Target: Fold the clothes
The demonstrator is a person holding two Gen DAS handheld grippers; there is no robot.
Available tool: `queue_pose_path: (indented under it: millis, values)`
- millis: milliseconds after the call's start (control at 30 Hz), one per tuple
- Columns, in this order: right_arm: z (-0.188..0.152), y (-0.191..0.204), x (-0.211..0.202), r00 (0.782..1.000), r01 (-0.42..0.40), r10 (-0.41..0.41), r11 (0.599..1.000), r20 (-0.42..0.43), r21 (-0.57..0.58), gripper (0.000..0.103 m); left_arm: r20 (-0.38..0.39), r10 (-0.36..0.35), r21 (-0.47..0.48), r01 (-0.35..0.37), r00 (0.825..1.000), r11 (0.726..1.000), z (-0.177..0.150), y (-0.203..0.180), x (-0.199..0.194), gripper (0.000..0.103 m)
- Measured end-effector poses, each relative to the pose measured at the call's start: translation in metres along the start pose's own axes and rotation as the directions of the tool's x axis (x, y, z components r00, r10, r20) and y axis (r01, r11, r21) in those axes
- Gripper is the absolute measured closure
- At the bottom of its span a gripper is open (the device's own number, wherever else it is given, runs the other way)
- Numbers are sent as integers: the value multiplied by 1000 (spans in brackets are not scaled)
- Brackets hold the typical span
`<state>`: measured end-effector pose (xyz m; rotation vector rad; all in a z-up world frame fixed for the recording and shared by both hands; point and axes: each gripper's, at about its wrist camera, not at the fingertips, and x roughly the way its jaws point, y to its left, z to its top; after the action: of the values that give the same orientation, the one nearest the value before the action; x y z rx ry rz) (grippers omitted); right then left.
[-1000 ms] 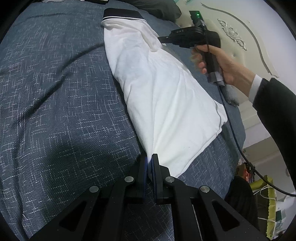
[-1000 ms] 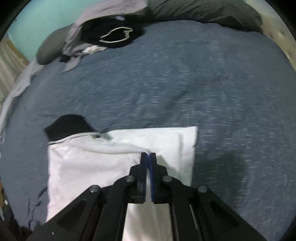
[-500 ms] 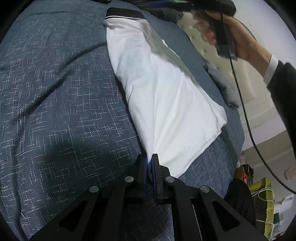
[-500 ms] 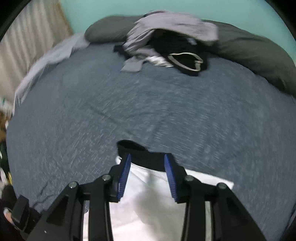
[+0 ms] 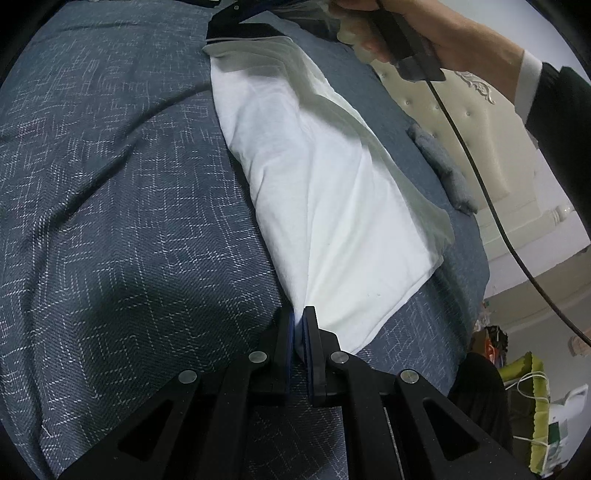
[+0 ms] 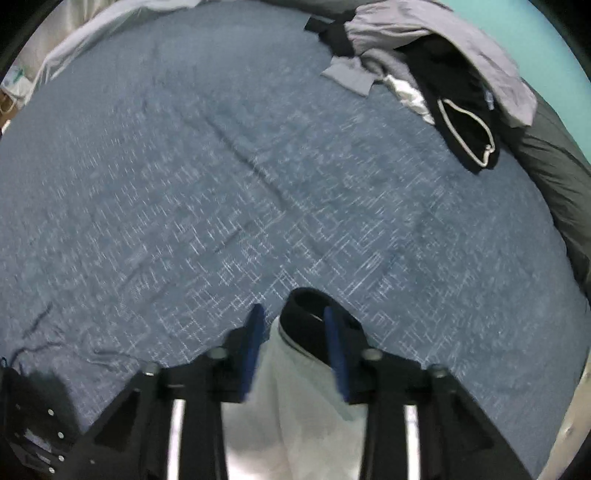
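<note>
A white shirt (image 5: pixel 325 192) with a black collar (image 5: pixel 243 31) lies folded lengthwise on the blue patterned bedspread (image 5: pixel 110 203). My left gripper (image 5: pixel 298 317) is shut on the shirt's near hem corner. In the right wrist view, my right gripper (image 6: pixel 293 314) is open and hovers over the collar end, with the black collar (image 6: pixel 306 310) between its fingers and the white shirt (image 6: pixel 291 406) below it. The left wrist view shows a hand (image 5: pixel 424 26) holding the right gripper's handle above the collar.
A heap of grey, black and white clothes (image 6: pixel 443 70) lies at the far side of the bed beside dark pillows (image 6: pixel 554 177). A cream tufted headboard (image 5: pixel 480 122) stands to the right of the shirt, and a cable (image 5: pixel 491 206) hangs from the hand.
My right gripper let go of the shirt's side edge, opened and moved to the collar end. The left gripper stays shut on the hem corner.
</note>
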<state>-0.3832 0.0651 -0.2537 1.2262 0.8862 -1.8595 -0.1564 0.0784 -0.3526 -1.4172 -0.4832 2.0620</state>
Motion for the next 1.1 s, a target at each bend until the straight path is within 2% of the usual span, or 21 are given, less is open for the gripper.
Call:
queue_pose_path:
  millis: [67,100,233,367,467,500,533,600,633,667,733,800,900,1100]
  values:
    - [0,-2,0,1000,-6,6,1000,3,6,100,-1,0,0,0,1000,1000,0,0,1,98]
    - [1,-5,-2,1000,7,-7,1000,17,22,102,0,0,0,0,1000,1000,0,-1,1,98]
    - [4,-28,-13,995,37,-48,991,85,127,103,1,9,10,-9,1000,1000,-1,-3,2,98]
    - [10,-49,-18,992,22,-47,979,119,204,103,-1,10,12,-10,1000,1000,0,-4,3,98]
    - [13,-44,-23,989,-94,71,979,132,179,103,-4,13,15,-13,1000,1000,0,-6,5,98]
    - [14,-41,-20,990,-113,95,978,105,176,102,-5,14,16,-14,1000,1000,0,-6,5,98]
    - [15,-38,-18,990,-127,114,977,81,170,102,-4,13,15,-13,1000,1000,0,-6,5,98]
    - [14,-29,-17,993,-106,99,985,59,135,97,-3,11,12,-11,1000,1000,-3,-3,1,98]
    - [13,-27,-16,993,-110,104,985,52,133,89,-3,12,12,-12,1000,1000,-4,-6,2,98]
    - [13,-25,-15,993,-114,109,985,45,131,76,-3,13,13,-13,1000,1000,-6,-7,3,98]
    - [13,-20,-14,993,-115,112,986,36,120,66,-3,13,12,-13,1000,1000,-2,-8,3,98]
    - [14,-13,-13,993,-121,120,988,23,99,66,-3,12,10,-12,1000,1000,0,-8,3,98]
    - [15,-5,-9,996,-88,88,995,5,55,66,-3,9,8,-9,1000,1000,4,-1,-1,98]
    - [17,11,6,998,-41,39,998,-53,-40,88,-3,9,10,-9,1000,1000,6,-1,1,98]
